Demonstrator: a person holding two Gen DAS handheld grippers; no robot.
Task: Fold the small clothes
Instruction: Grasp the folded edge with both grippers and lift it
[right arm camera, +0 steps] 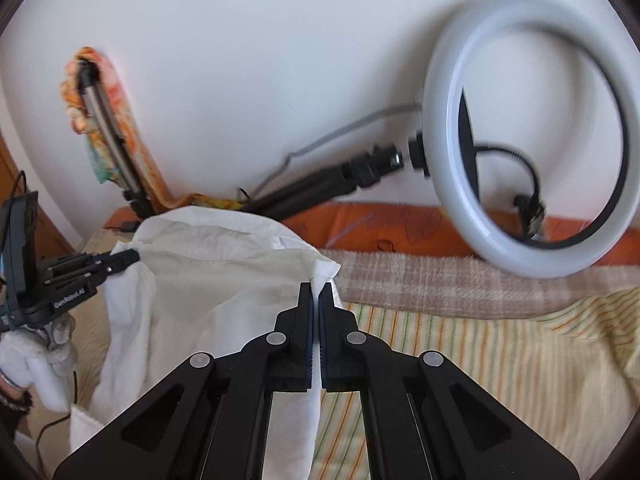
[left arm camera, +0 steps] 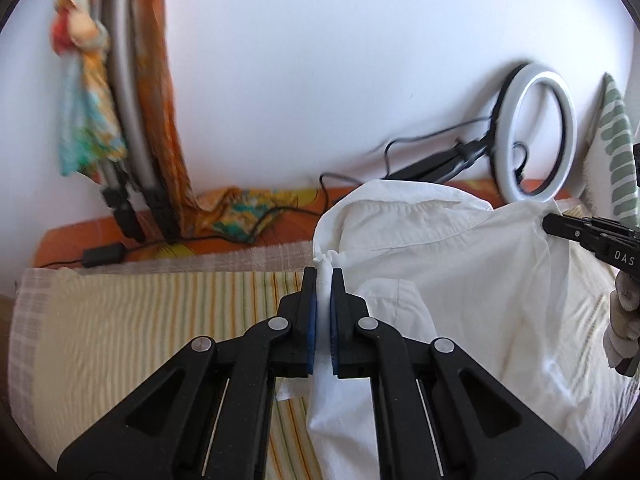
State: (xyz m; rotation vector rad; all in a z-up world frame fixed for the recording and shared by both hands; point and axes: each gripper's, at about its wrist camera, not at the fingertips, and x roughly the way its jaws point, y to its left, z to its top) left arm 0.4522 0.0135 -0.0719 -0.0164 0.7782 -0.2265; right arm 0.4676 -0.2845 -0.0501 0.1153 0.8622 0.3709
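White cloth [left arm camera: 448, 240] hangs stretched between both grippers above the striped bed [left arm camera: 160, 320], its lower part draping onto the sheet. Left gripper [left arm camera: 325, 276] is clamped on a bunched corner of the garment; right gripper [right arm camera: 317, 292] pinches the opposite corner. Behind, along the bed's far edge, a ring light [right arm camera: 532, 136] leans against the wall.

My black left gripper [left arm camera: 324, 280], with blue pads [left arm camera: 312, 320], and my black right gripper [right arm camera: 316, 292] hold a plain white shirt [left arm camera: 440, 240]. The sheet [left arm camera: 140, 320] below is cream with thin orange and green stripes, with a beige checked border. The mattress [right arm camera: 400, 224] is orange; the ring light [right arm camera: 520, 140] is white.
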